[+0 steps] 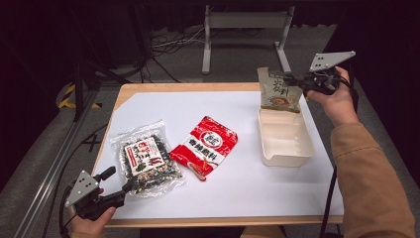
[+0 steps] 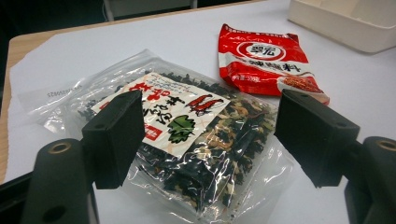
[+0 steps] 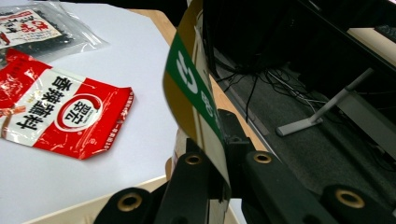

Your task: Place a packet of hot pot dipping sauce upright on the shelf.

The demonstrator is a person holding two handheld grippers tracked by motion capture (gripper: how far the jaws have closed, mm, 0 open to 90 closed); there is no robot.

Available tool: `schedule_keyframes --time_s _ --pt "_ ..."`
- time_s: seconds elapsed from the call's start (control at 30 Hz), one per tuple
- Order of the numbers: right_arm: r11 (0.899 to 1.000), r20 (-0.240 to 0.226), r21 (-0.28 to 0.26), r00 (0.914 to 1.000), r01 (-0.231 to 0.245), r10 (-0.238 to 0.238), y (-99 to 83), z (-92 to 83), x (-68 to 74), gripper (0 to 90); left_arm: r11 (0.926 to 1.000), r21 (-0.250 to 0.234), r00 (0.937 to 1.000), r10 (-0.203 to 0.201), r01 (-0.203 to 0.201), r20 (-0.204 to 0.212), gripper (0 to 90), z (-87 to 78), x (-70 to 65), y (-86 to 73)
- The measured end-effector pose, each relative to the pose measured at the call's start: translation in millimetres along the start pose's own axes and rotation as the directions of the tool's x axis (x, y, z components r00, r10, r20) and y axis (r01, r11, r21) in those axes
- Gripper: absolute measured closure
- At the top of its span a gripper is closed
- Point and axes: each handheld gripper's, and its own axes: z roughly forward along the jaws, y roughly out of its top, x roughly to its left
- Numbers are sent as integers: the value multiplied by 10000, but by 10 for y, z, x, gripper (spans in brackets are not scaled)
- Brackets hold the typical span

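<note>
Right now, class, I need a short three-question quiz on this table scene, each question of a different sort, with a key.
1. True or false: the right tool is shut on the green-and-tan packet above the cream tray.
2. Which packet lies nearest the left tool? A. the red packet B. the clear seaweed-mix bag C. the green-and-tan packet
3. Fill in: the left tool's jaws stand ____, with nothing gripped.

Key: 1 true; 2 B; 3 open.
</note>
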Motion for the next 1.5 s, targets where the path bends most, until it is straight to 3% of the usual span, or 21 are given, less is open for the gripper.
schedule_keyframes --time_s 0.6,0.7,0.97,1.27,1.5 --pt "9991 494 313 9984 -299 283 -253 226 -173 894 10000 3 10000 -23 23 16 245 3 12 -3" --pt "9982 586 526 9979 -293 262 -291 267 -176 893 10000 19 10000 -30 30 27 245 5 14 -4" --pt "9974 575 461 9969 -555 529 -406 355 -177 892 10000 29 10000 -47 47 42 245 8 14 -5" --pt "9973 484 443 9973 -579 558 -417 422 -139 883 10000 22 10000 -45 45 51 245 8 14 -4" --pt "9954 523 745 9970 -602 564 -450 475 -110 874 10000 9 10000 -46 46 65 245 9 17 -2"
